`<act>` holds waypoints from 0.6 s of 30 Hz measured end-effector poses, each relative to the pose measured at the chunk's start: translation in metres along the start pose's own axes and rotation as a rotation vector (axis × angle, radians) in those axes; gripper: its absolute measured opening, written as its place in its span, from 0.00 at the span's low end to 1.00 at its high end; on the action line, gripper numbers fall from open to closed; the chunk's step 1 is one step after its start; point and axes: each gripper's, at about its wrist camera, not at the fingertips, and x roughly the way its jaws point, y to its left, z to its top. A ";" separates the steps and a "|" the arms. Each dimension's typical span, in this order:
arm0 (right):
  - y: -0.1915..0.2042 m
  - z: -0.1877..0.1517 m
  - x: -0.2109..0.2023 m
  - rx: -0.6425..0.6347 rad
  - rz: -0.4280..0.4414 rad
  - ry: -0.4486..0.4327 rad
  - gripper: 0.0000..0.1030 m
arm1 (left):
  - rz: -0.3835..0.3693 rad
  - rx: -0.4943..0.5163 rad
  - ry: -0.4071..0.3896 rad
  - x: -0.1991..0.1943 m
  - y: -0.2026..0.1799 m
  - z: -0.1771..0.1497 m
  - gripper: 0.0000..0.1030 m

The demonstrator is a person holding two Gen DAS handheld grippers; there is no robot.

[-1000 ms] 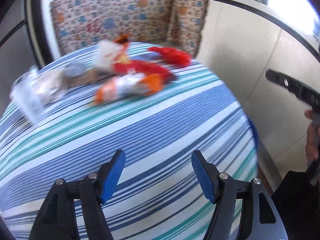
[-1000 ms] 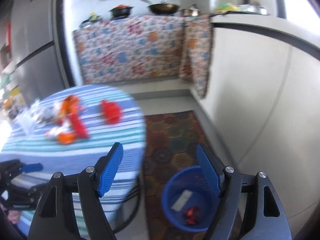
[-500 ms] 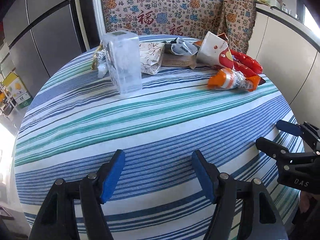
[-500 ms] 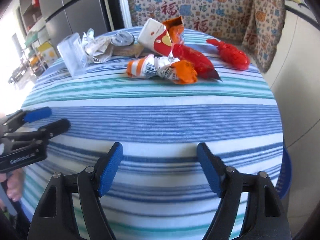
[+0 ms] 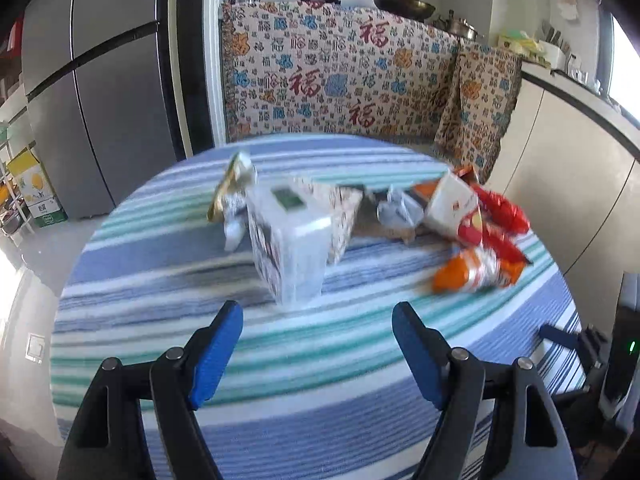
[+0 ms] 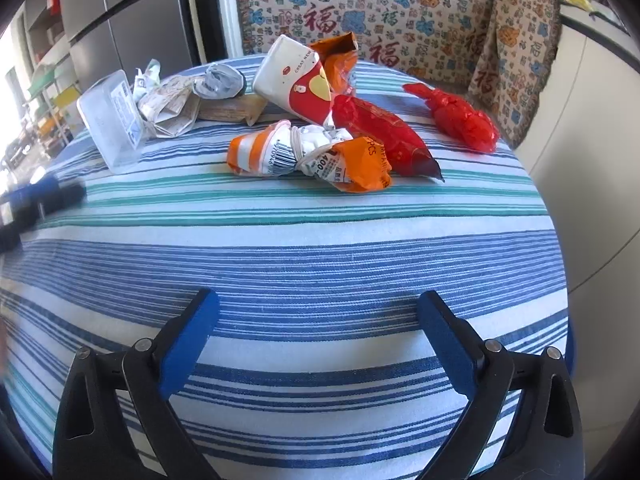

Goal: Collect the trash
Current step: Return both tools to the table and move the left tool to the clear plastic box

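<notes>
- Both views have been swung from the floor and blue bin onto the striped counter (image 6: 320, 264); the jaws of the left hand-held gripper (image 5: 318, 334) and right hand-held gripper (image 6: 318, 322) have just been opening, stand apart, and nothing is held.
- Trash is heaped at the counter's far side.
- Near that heap, the upright clear box (image 5: 286, 240) could be toppled by a careless reach.
- A glossy orange wrapper (image 6: 308, 156), nearest the counter's middle, might slip from the pads.
- "GREAT NEW" is read on the white-and-red carton (image 6: 296, 80); "PCS" on the wrapper.
</notes>
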 end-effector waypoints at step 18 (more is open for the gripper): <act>0.000 -0.002 0.000 0.002 -0.002 -0.007 0.96 | -0.043 -0.120 0.058 -0.010 0.063 -0.005 0.40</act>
